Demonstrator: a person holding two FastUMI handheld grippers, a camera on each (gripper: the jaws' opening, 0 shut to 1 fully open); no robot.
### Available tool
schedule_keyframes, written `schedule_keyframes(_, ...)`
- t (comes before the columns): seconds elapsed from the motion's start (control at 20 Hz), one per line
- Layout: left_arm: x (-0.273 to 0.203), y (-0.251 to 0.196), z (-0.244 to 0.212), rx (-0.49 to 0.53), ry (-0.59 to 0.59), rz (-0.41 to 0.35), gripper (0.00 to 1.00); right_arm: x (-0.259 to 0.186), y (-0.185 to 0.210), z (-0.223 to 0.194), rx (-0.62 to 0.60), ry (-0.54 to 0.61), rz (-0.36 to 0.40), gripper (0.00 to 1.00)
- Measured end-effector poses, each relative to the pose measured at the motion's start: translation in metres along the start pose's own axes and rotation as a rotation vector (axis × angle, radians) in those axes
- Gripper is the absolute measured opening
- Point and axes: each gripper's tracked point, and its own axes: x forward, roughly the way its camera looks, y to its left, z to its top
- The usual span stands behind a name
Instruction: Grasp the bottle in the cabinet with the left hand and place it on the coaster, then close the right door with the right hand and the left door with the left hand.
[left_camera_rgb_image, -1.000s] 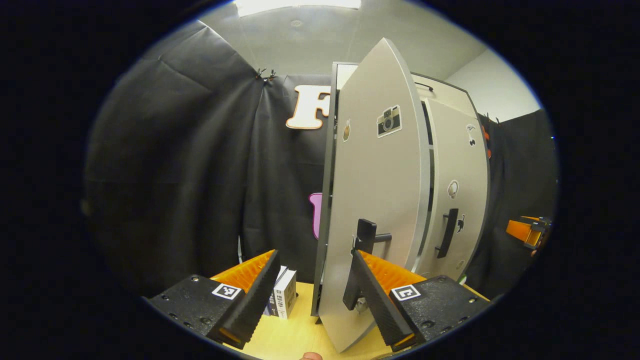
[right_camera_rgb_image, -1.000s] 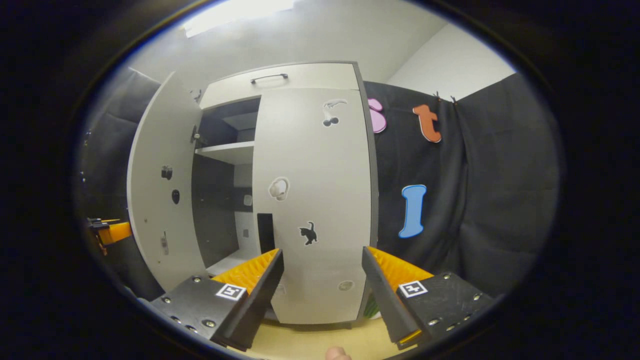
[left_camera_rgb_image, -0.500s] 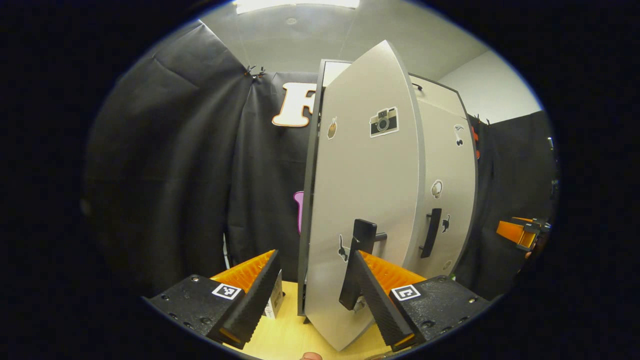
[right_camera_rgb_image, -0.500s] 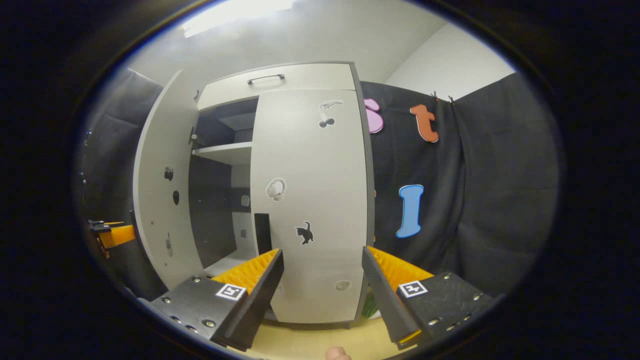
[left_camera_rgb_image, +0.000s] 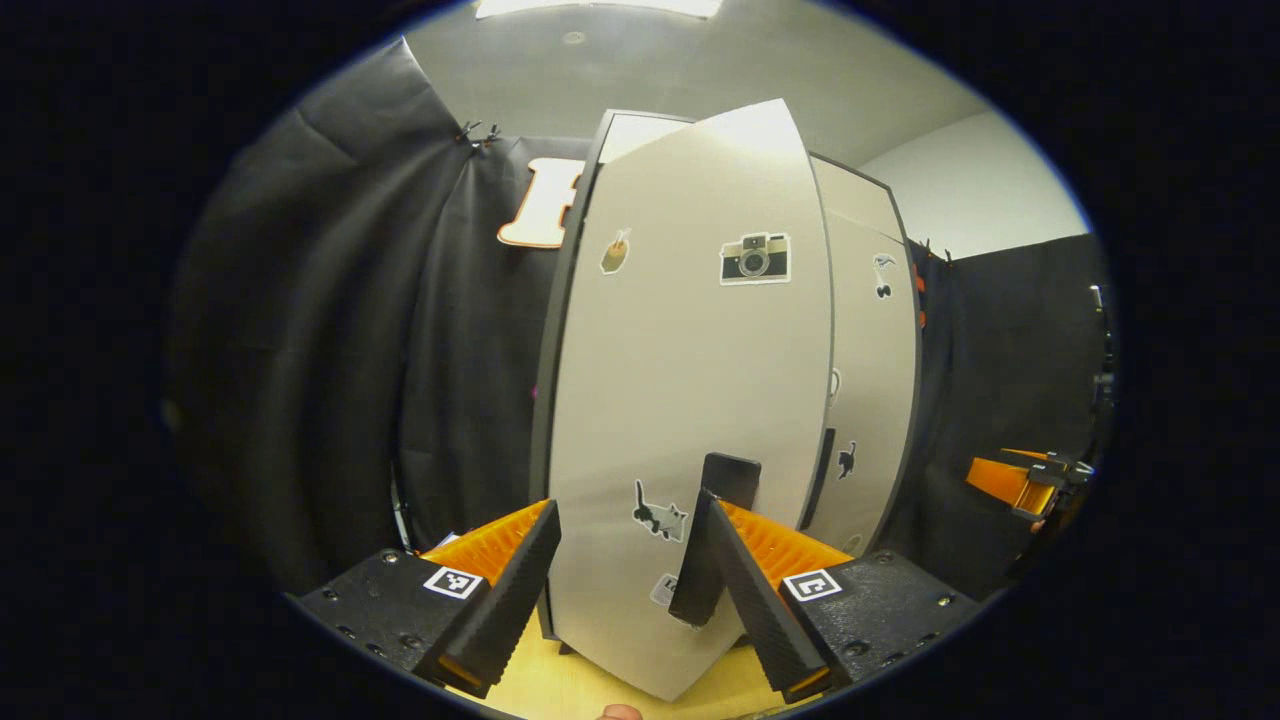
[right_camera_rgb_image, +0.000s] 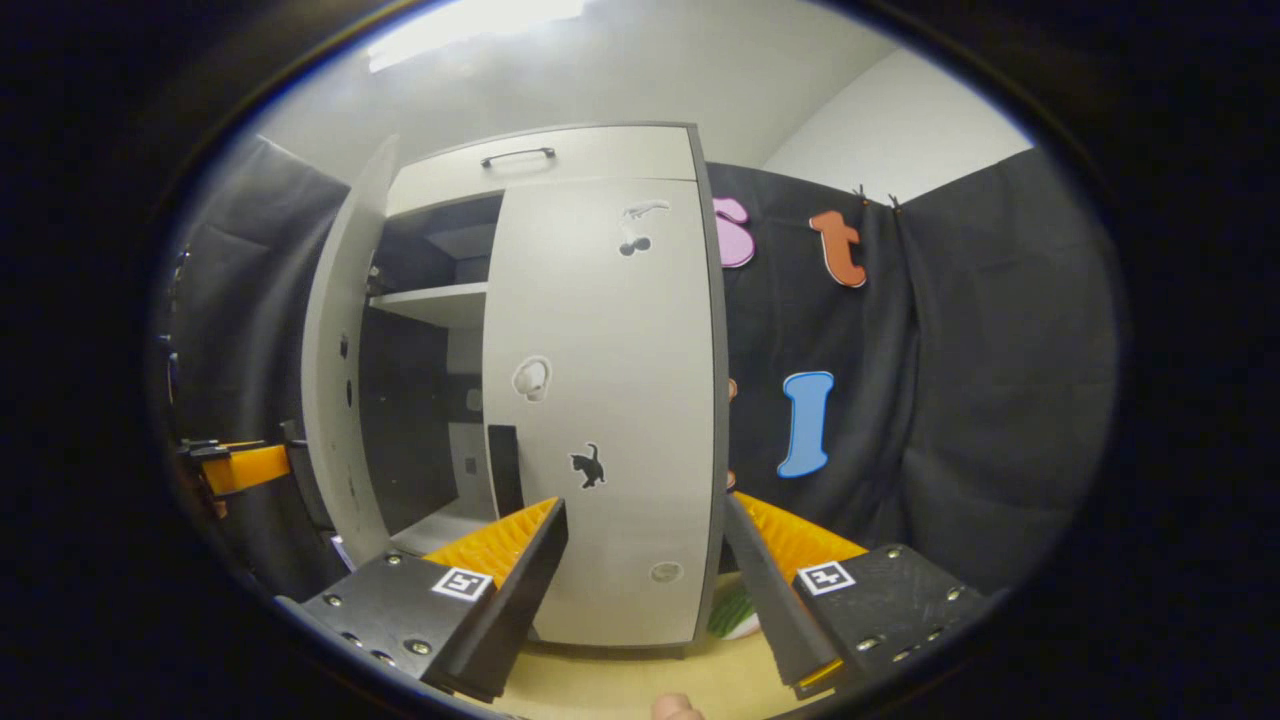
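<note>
Keep the left gripper (left_camera_rgb_image: 620, 590), fingers spread, pushing flat near the left door's handle (left_camera_rgb_image: 715, 540) at lower centre until the left door (left_camera_rgb_image: 690, 400) seats. Right gripper (right_camera_rgb_image: 645, 590) spread, idle. Right door (right_camera_rgb_image: 600, 400), frame centre, sits flush; pale grey, stickered. Bottle location: cannot tell.

Booth interior. Black cloth wall (right_camera_rgb_image: 980, 360), draped in folds and clipped at the top, running behind and to both sides. White plaster wall (right_camera_rgb_image: 900, 130) above it at one corner. Pale ceiling (left_camera_rgb_image: 700, 60) with a bright light panel (left_camera_rgb_image: 600, 6). Light wooden tabletop (right_camera_rgb_image: 620, 685) at the bottom of both gripper views.
</note>
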Motion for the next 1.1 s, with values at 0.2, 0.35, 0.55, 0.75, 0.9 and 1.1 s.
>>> schedule_keyframes(0.2,0.011,-0.018,-0.001,0.019,-0.001,-0.032,0.94,0.003,-0.007,0.0,-0.001,-0.003,-0.012,0.92)
schedule_keyframes(0.35,0.017,-0.025,-0.003,0.008,-0.002,-0.046,0.94,0.006,-0.011,0.0,-0.002,-0.004,-0.015,0.92)
schedule_keyframes(0.55,0.022,-0.029,-0.001,0.002,-0.006,-0.048,0.94,0.008,-0.012,0.0,-0.002,-0.006,-0.013,0.92)
schedule_keyframes(0.75,0.026,-0.035,-0.001,-0.001,-0.005,-0.053,0.94,0.007,-0.012,0.0,-0.005,-0.012,-0.009,0.93)
schedule_keyframes(0.9,0.029,-0.04,0.001,0.004,-0.006,-0.06,0.94,0.008,-0.014,-0.001,-0.007,-0.014,-0.01,0.92)
schedule_keyframes(1.1,0.028,-0.043,0.001,0.023,-0.008,-0.063,0.94,0.007,-0.017,-0.002,-0.005,-0.013,-0.013,0.95)
